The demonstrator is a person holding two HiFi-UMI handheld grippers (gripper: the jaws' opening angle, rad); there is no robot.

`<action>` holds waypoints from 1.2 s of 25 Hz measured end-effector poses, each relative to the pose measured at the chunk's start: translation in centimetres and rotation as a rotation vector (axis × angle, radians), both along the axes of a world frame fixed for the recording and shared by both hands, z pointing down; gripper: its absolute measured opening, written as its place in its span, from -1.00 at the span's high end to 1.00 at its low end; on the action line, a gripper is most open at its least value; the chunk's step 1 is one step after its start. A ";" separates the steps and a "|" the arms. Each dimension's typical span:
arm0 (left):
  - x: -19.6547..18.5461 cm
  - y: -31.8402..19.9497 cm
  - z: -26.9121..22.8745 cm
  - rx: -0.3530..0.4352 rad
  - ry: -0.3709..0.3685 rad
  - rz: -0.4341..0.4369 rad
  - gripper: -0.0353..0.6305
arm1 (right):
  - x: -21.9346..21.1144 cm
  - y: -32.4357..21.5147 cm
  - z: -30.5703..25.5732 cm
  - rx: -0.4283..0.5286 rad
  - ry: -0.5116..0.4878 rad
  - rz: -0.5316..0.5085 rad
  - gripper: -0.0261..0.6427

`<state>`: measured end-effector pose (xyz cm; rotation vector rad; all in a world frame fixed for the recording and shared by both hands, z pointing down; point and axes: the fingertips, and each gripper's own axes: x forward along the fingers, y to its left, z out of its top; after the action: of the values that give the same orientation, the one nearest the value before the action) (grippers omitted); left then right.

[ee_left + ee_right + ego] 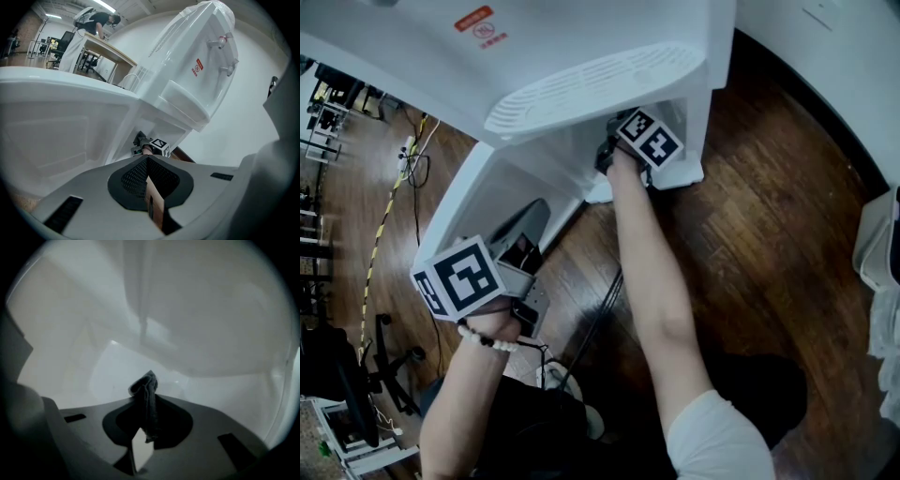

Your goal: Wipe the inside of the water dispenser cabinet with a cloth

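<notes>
The right gripper (pixel 147 405) reaches into the open cabinet (pixel 570 155) at the foot of the white water dispenser (pixel 581 56). Its fingers (pixel 174 422) are pressed together on a dark grey cloth (pixel 146 392). The cloth is pinched in a narrow fold between the pads, and a small bunched end stands up past the fingertips. Pale cabinet walls surround that end on every side. Whether the cloth touches a wall cannot be told. From the head view only this gripper's marker cube and the person's forearm show at the cabinet's mouth. The fingers and cloth are hidden under the dispenser's drip tray (pixel 600 84).

The left gripper (pixel 148 165) is held outside the cabinet, low and to the left, just beside the swung-open cabinet door (pixel 461 202) and above the wooden floor (pixel 750 244). Its fingers (pixel 133 180) are closed against each other along a thin seam, with nothing between the meshed pads and only a sliver of brown floor showing below. It points toward the cabinet's opening.
</notes>
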<state>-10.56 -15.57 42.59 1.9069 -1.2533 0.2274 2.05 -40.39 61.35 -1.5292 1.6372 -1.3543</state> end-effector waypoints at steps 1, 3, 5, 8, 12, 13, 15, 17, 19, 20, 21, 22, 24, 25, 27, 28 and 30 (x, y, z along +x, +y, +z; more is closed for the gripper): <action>0.0 0.0 0.0 -0.001 0.001 0.001 0.91 | -0.1 0.1 0.7 -0.016 -0.005 -0.002 0.78; -0.1 0.0 0.1 -0.003 0.006 0.001 0.91 | -0.3 0.2 1.9 -0.042 -0.024 -0.001 0.77; -0.2 0.0 0.2 -0.008 0.012 -0.002 0.91 | -0.4 0.3 3.1 -0.068 -0.054 -0.001 0.76; -0.3 0.0 0.3 -0.011 0.014 -0.003 0.91 | 0.0 0.6 4.3 -0.100 -0.079 0.024 0.77; 0.0 -0.1 0.3 -0.011 0.019 0.005 0.91 | 1.6 0.7 3.8 -0.084 -0.041 0.084 0.77; 0.1 -0.1 0.3 -0.011 0.019 0.008 0.91 | 2.0 0.7 3.5 -0.075 -0.036 0.103 0.77; 0.3 0.0 0.3 -0.010 0.022 0.012 0.91 | 3.0 0.7 2.8 -0.058 -0.024 0.143 0.77; 0.3 0.0 0.3 -0.010 0.021 0.015 0.91 | 3.8 0.6 1.7 -0.035 -0.015 0.170 0.77; 0.4 0.0 0.2 -0.009 0.022 0.015 0.91 | 4.0 0.4 0.4 -0.001 -0.009 0.171 0.77; 0.5 0.0 0.2 -0.009 0.023 0.015 0.91 | 4.0 0.3 -0.3 0.022 -0.004 0.168 0.77; 0.5 0.0 0.2 -0.008 0.023 0.015 0.91 | 4.0 0.2 -1.2 0.050 0.001 0.166 0.77; 0.6 0.1 0.1 -0.007 0.022 0.016 0.91 | 4.0 0.2 -2.0 0.083 0.005 0.164 0.77; 0.6 0.1 0.0 -0.004 0.023 0.017 0.91 | 3.9 0.2 -3.9 0.156 0.012 0.161 0.77; 0.7 0.1 -0.1 -0.002 0.024 0.018 0.91 | 4.0 0.3 -4.9 0.194 0.014 0.162 0.77; 0.8 0.1 -0.3 0.004 0.027 0.020 0.91 | 4.2 0.6 -6.8 0.269 0.016 0.172 0.78; 0.8 0.1 -0.4 0.007 0.028 0.021 0.91 | 4.3 0.9 -7.7 0.301 0.016 0.179 0.78; 1.0 0.2 -0.6 0.012 0.031 0.024 0.91 | 4.7 1.3 -9.2 0.350 0.017 0.193 0.78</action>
<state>-9.51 -15.39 41.96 1.9301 -1.2139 0.2020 6.72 -39.06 52.19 -1.4457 1.5896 -0.9009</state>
